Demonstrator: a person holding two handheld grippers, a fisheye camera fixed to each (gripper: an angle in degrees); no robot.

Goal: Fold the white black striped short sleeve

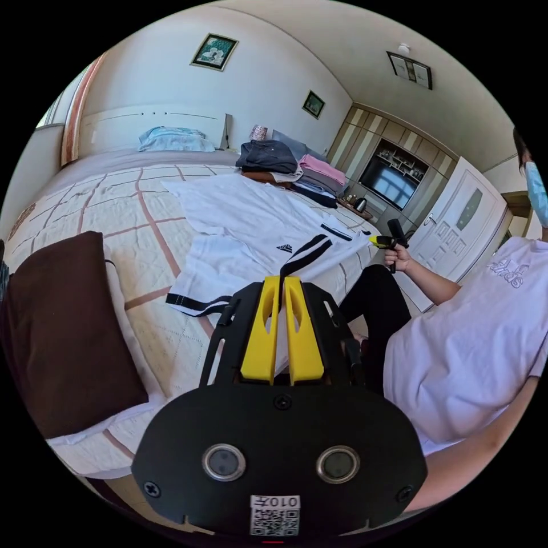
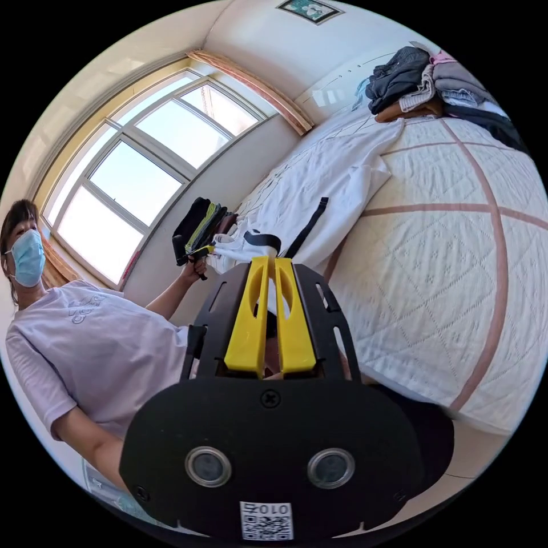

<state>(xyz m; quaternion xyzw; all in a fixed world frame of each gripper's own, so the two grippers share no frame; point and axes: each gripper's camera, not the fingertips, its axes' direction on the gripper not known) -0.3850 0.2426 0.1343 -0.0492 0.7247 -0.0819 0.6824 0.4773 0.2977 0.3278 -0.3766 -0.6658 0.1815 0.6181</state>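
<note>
Left gripper (image 1: pixel 281 278): yellow jaws pinched together on a black-striped edge of the white striped tee (image 1: pixel 268 228), cloth rising out from between the tips. Right gripper (image 2: pixel 267 260): jaws likewise closed, clamped on a white fold with a black band at the tips. Each gripper also turns up small in the other's view, at the near edge of the shirt, held in the person's hand (image 1: pixel 398 258).

Shirt lies mostly flat on the quilted bedspread (image 1: pixel 114 211), body stretched away toward the headboard, the near end lifted off the bed between the two grippers. One striped sleeve (image 1: pixel 194 301) hangs loose below the lifted edge.

Progress, as a judgement: early. Both corners are gripped but no clean fold shows yet; the body looks spread out with one side bunched over. Left to do: carry the held edge across, tuck the sleeves, halve it.

Pose: person sits or stands at the bed's side, both forearms bent and raised, hands well apart, holding the edge taut between them.

Around: a brown cushion (image 1: pixel 63 331) near the left gripper, a stack of folded clothes (image 1: pixel 297 168) at the far side of the bed, a window (image 2: pixel 137 171) behind the person.
</note>
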